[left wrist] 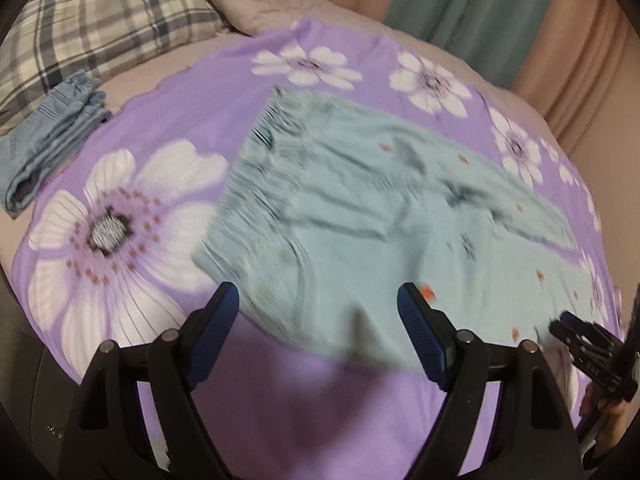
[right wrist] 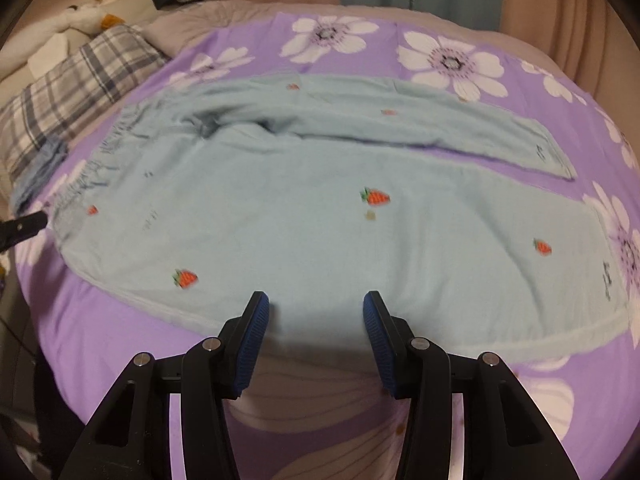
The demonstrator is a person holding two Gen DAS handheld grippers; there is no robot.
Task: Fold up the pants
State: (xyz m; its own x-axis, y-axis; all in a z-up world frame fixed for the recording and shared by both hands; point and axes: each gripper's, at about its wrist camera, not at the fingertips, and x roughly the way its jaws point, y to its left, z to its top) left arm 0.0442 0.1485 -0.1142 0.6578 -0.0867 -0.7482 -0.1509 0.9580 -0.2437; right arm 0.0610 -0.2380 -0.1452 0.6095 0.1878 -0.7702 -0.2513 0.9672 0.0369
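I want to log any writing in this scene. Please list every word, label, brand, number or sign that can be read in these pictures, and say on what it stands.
None can be read.
Small dark marks near the hems of the light blue pants: perhaps print, too small and blurred to read.
Purple flowered sheet, plaid pillow, folded jeans: no text visible.
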